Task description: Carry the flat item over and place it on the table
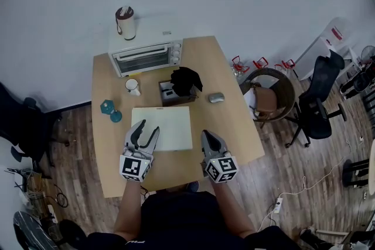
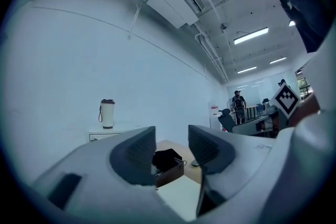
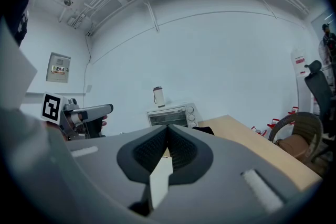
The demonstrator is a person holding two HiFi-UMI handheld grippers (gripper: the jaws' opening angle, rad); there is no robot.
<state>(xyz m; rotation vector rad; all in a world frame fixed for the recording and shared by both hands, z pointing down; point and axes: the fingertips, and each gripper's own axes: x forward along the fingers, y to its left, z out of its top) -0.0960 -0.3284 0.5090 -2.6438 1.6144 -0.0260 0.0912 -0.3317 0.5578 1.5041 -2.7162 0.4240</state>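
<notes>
Fingers [image 3: 185, 152] of the right gripper [image 1: 206, 137] are closed on the near right edge of the white board [image 1: 167, 126], and a white strip of it shows between the pads. The left gripper's [image 1: 145, 133] fingers [image 2: 137, 152] stand apart over the board's near left corner, with no pad pressing on it and the board showing below the gap. The board sits over the middle of the wooden table [image 1: 234, 126], in front of a box [image 1: 170, 93], a mug [image 1: 132, 86] and a toaster oven [image 1: 146, 55]. Whether it rests on the tabletop cannot be told.
</notes>
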